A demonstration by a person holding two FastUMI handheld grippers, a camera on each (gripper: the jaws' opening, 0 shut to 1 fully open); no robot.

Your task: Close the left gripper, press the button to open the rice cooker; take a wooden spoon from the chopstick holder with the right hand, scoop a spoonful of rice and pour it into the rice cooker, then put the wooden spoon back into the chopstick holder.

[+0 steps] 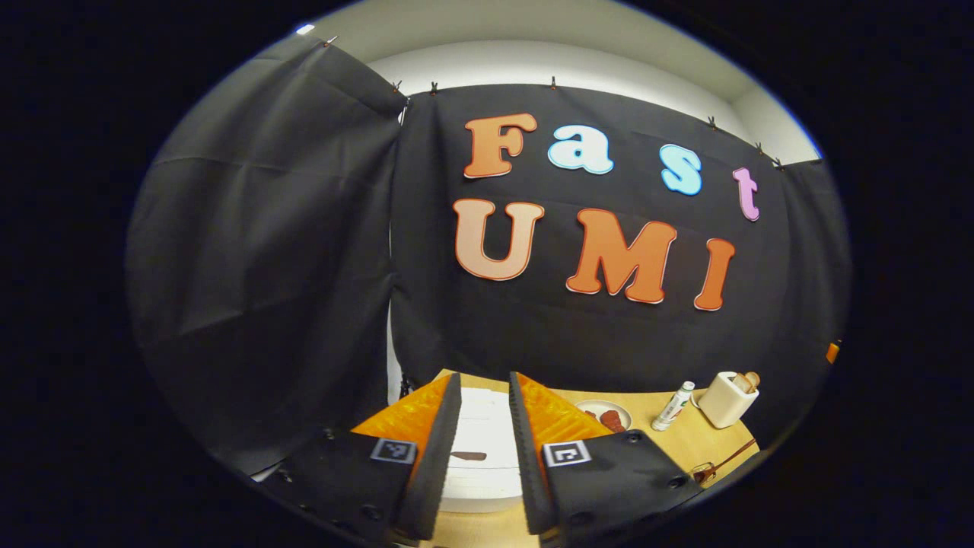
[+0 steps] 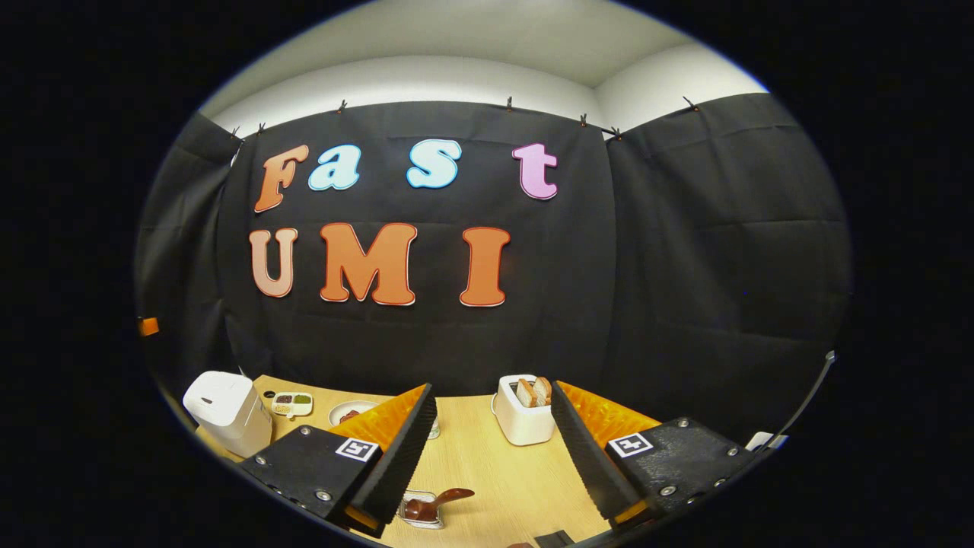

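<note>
Left gripper view: rice cooker (image 1: 481, 449) is sitting on the counter (image 1: 708, 441) straight ahead of the left claw (image 1: 485, 388), lid down, showing in the gap between the two fingers, which are standing apart with nothing between them. Chopstick holder (image 1: 725, 399) with wooden handles poking out is standing far off to this claw's right; a small tube (image 1: 673, 406) and a plate (image 1: 605, 415) are lying between it and the cooker.

Right gripper view: right claw (image 2: 493, 399) is hovering spread wide and empty over the counter. Chopstick holder (image 2: 523, 411) is standing just ahead, between the fingertips. Rice cooker is sitting well off to this claw's left. A dark spoon (image 2: 441, 501) is resting on a small dish below, near the left finger.
</note>
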